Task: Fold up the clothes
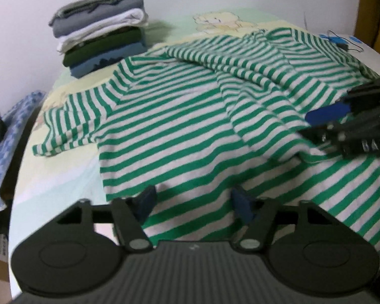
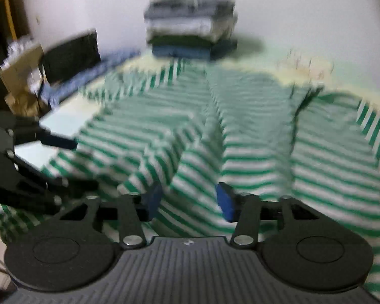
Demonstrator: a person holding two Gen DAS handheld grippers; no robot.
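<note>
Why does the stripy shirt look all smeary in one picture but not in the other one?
In the right wrist view, motion blur smears the striped shirt and the stack of folded clothes. In the left wrist view, the stripes are mostly crisp, and only the right hand-held gripper looks slightly soft. Both views bulge from the fisheye lens.

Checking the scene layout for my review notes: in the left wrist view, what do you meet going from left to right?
Blue patterned cloth → stack of folded clothes → green-and-white striped shirt → right gripper coming in at the right edge.
</note>
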